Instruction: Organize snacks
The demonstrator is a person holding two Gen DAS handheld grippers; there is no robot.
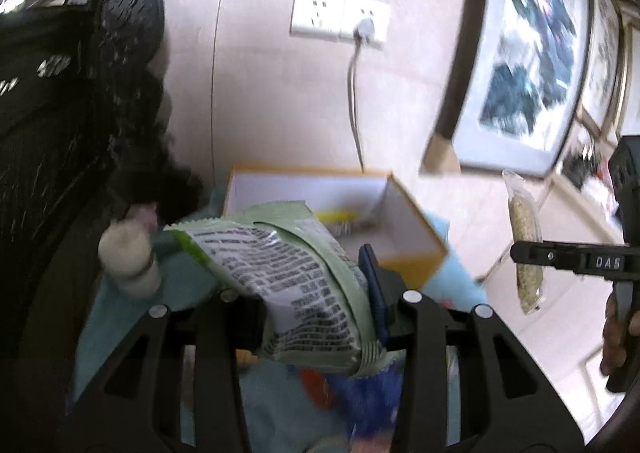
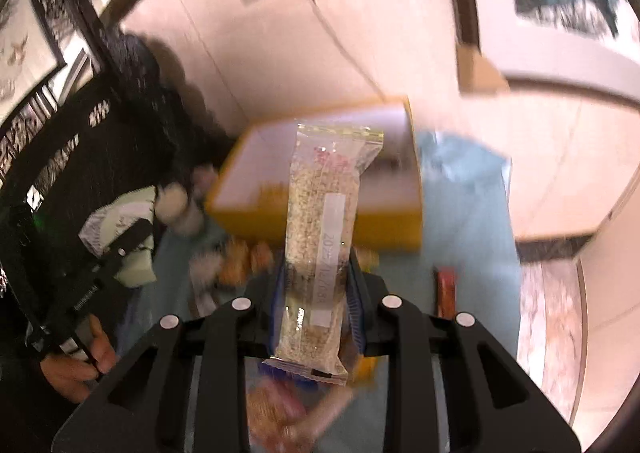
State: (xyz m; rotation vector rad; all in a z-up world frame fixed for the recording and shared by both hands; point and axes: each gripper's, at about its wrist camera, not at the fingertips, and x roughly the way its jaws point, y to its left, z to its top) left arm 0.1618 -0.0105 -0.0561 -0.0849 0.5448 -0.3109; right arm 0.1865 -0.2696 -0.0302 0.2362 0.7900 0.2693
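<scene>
Snack packs held aloft: left claw [image 1: 316,305] clamps green printed pouch [image 1: 288,277]; right claw [image 2: 316,293] clamps clear grain bar [image 2: 320,245]. Both hang near the yellow box [image 2: 320,221] on blue-covered worktop [image 2: 472,213].

The left gripper [image 1: 320,309] clamps a crumpled green snack packet [image 1: 296,285], printed side up, above a light blue cloth [image 1: 192,277]. Just beyond sits an open yellow box [image 1: 404,213] with a white interior, and a small white bottle [image 1: 128,257] stands to its left. At far right, the right gripper [image 1: 524,253] pinches a clear packet of grainy snack [image 1: 526,237], hanging upright.
</scene>
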